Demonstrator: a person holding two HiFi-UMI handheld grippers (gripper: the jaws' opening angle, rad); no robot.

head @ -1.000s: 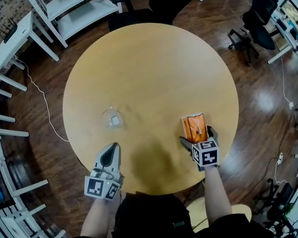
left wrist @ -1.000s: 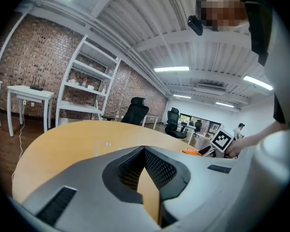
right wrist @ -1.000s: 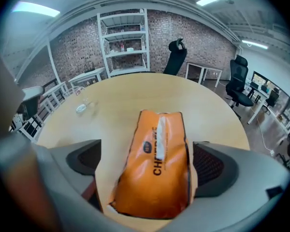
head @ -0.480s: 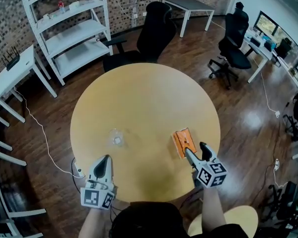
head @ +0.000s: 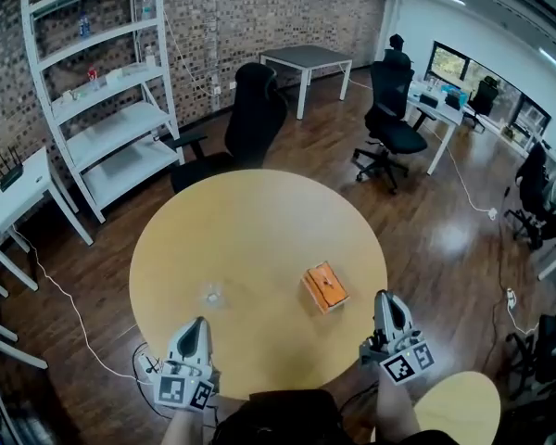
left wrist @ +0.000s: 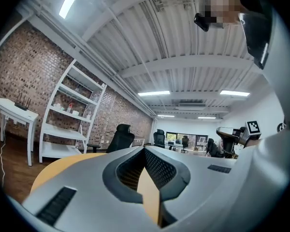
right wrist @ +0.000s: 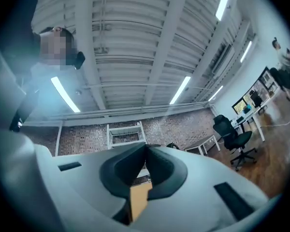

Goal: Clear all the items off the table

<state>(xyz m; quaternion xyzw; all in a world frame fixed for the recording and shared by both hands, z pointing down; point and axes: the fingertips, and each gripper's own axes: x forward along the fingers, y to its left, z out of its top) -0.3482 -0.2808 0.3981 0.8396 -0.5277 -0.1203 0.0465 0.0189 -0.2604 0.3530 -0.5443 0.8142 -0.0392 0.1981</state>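
Plainly, in the head view the round wooden desk (head: 259,221) still carries two things to be cleared: an orange packet (head: 324,286) lying flat right of centre, and a small clear glass cup (head: 213,297) to its left, well apart from it. The left gripper (head: 198,324) and the right gripper (head: 387,299) hang at the near rim, each roughly in line with one item but touching neither. That looks like a pause between reaches, not a grasp. The packet's print is too small to read, and the only clear marks are the black-and-white square markers (head: 400,366) on the gripper cubes. In the left gripper view the fingers (left wrist: 166,170) are clenched together with nothing between them, pointing over the desk's edge toward a white shelf rack (left wrist: 70,115) and a black office chair (left wrist: 120,137). In the right gripper view the fingers (right wrist: 164,173) have just been closing and now meet, empty. They are tilted up at a brick wall (right wrist: 183,124) and ceiling lights (right wrist: 180,90), and the packet is out of this view.
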